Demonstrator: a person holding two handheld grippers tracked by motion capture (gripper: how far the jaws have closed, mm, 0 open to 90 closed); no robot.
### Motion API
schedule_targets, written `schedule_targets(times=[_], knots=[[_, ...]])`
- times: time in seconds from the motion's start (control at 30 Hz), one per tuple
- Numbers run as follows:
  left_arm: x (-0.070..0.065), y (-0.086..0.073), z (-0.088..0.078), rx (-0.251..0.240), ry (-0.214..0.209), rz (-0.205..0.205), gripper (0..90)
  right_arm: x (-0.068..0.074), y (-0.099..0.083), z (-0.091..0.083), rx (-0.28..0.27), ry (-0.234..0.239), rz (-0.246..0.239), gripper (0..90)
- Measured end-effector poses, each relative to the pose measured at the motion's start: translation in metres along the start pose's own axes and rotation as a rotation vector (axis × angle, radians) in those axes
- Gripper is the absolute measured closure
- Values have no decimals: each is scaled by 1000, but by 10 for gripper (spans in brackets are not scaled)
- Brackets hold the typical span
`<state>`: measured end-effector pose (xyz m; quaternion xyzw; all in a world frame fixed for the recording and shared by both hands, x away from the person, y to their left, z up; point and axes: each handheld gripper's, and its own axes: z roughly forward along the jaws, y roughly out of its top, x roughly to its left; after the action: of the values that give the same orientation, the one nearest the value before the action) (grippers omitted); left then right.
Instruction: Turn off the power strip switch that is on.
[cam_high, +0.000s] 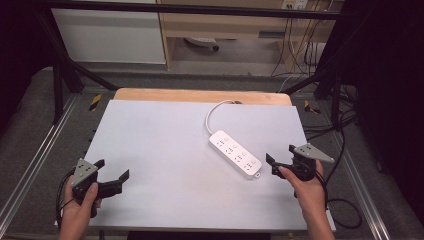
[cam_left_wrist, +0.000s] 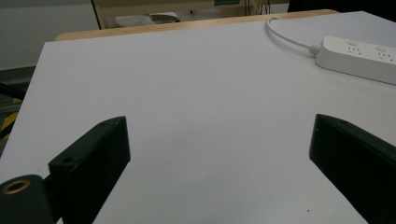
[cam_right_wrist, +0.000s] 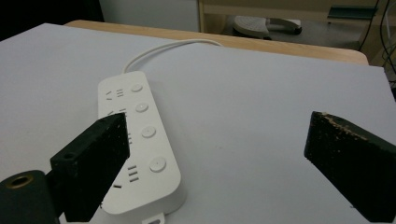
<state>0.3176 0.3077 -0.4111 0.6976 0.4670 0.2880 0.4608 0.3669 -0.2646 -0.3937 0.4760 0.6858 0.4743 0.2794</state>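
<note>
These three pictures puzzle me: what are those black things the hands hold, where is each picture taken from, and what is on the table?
There is no robot here. A person holds a pair of black tongs in each hand: the left tongs and the right tongs. The high view looks down from above the table. The other two come from small cameras riding on each pair of tongs, so the black blocks at the bottom are their own jaws. On the white tabletop lies a white power strip with its cord curving to the far edge. Both tongs are open and hold nothing.

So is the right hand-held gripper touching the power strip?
Apart. The high view shows bare table between the right hand-held gripper and the power strip.
</note>
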Motion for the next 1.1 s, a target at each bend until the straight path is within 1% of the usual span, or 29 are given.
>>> schedule_targets(times=[0.07, 0.13, 0.2, 0.27, 0.33, 0.4, 0.53, 0.6, 0.63, 0.67, 0.8, 1.07, 1.1], knots=[[-1, 0, 0, 1, -2, -1, 51, 1, 4, 4, 3, 8, -2, 57], [-1, 0, 0, 2, -3, -1, 51, 2, 7, 7, -3, 19, 11, 58], [-1, 0, 0, 1, -3, -1, 51, 2, 9, 9, -4, 24, 13, 58], [0, 0, 0, 1, -4, -3, 51, 5, 13, 14, 2, 26, 6, 56], [0, 0, 0, 1, -3, -3, 51, 6, 14, 16, 2, 22, 5, 56], [0, 0, 0, 2, -4, -3, 51, 9, 18, 22, 10, 29, -5, 56], [-1, 0, 1, 3, -5, 1, 51, 11, 23, 27, 10, 38, -17, 66], [0, 0, 1, 4, -5, 1, 51, 12, 24, 29, 9, 39, -24, 69], [0, 0, 1, 4, -6, 1, 51, 13, 25, 30, 7, 41, -19, 70], [0, 0, 1, 4, -6, 1, 51, 14, 27, 32, 4, 41, -28, 81], [0, 0, 1, 3, -3, 5, 51, 16, 30, 36, -2, 42, -29, 87], [0, 0, 1, 5, -5, 6, 51, 19, 33, 42, 0, 43, -25, 61], [0, 0, 1, 5, -6, 6, 51, 20, 34, 43, 8, 39, -18, 57]])
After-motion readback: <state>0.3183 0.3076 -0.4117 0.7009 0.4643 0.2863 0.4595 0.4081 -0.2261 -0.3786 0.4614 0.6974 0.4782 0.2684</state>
